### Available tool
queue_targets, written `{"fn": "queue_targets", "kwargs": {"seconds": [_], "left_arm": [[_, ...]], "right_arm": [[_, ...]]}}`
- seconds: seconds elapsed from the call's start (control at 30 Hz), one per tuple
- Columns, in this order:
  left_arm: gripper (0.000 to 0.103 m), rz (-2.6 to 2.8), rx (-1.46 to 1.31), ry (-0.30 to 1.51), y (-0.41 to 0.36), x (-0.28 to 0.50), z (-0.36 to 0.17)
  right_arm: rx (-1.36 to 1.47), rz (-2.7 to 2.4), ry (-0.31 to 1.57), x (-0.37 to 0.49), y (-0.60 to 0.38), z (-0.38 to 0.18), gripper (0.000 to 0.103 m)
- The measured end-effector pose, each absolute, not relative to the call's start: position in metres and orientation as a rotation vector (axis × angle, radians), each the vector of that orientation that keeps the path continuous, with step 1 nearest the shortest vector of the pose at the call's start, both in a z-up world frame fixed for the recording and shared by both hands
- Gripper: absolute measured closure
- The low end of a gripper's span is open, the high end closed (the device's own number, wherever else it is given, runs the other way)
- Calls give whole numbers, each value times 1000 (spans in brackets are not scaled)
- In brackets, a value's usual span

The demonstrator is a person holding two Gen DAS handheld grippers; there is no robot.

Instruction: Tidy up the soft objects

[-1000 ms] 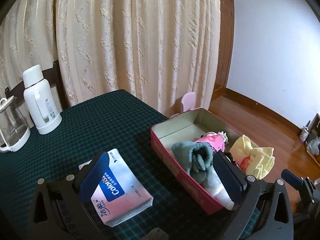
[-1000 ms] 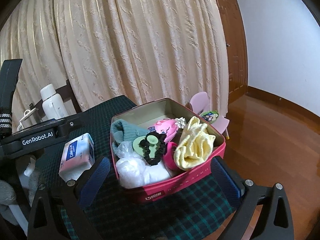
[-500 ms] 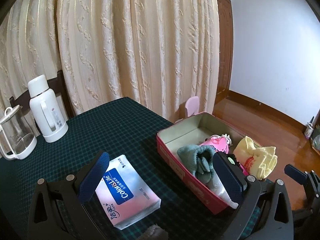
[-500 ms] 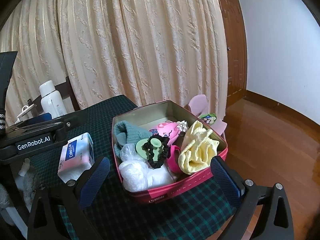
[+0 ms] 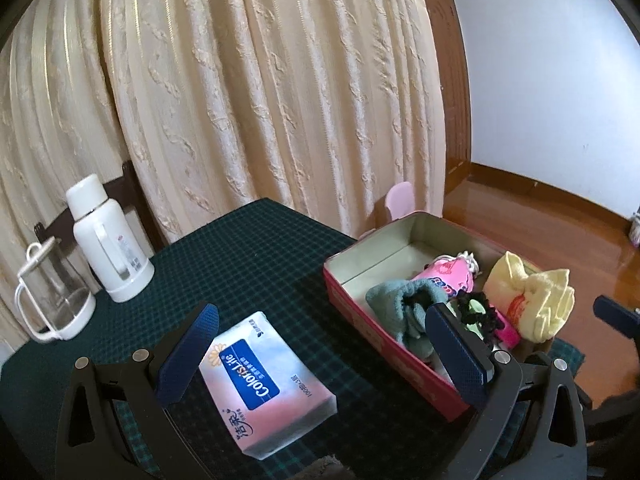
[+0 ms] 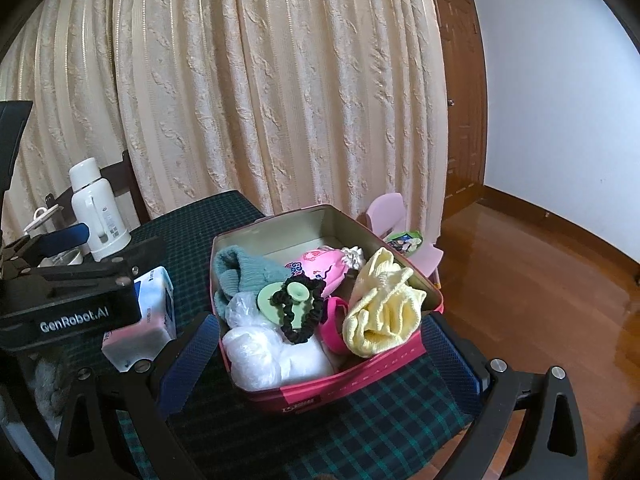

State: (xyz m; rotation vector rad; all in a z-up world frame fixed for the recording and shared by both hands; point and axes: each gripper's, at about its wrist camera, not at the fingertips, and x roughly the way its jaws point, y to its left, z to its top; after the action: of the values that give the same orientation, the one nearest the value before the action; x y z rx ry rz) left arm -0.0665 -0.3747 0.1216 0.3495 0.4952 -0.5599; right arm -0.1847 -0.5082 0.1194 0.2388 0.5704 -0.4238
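Note:
A red tin box [image 6: 360, 384] stands on the green checked table, also in the left wrist view [image 5: 380, 336]. It holds a teal knit piece [image 6: 244, 270], a pink pouch [image 6: 320, 266], a yellow cloth [image 6: 384, 304], a black scrunchie [image 6: 300, 312] on a green disc, and white bagged stuff [image 6: 256, 354]. A tissue pack [image 5: 264, 380] lies left of the box. My left gripper [image 5: 320, 354] is open and empty above the pack and the box's left wall. My right gripper [image 6: 324, 360] is open and empty, its fingers either side of the box's near end.
A white thermos [image 5: 106, 240] and a glass pitcher [image 5: 52, 300] stand at the table's far left. A pink child's chair [image 6: 400, 232] stands behind the box. Curtains hang behind. Wooden floor lies to the right, past the table edge.
Both grippers have drawn back and risen a little from the box and the tissue pack. Both stayed open. The things in the box have not moved.

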Motion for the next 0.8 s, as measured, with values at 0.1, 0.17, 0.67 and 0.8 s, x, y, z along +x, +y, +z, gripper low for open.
{"fn": "queue_targets", "kwargs": {"seconds": [0.1, 0.17, 0.67, 0.8], "left_arm": [[0, -570, 354, 499, -376, -67, 121], [0, -573, 356, 499, -376, -67, 121], [0, -598, 355, 539, -381, -64, 118], [0, -602, 361, 541, -382, -63, 117]], "right_arm": [[227, -427, 573, -184, -506, 119, 1], [221, -427, 575, -185, -506, 118, 1], [210, -430, 581, -180, -504, 117, 1], [209, -429, 581, -179, -503, 116, 1]]}}
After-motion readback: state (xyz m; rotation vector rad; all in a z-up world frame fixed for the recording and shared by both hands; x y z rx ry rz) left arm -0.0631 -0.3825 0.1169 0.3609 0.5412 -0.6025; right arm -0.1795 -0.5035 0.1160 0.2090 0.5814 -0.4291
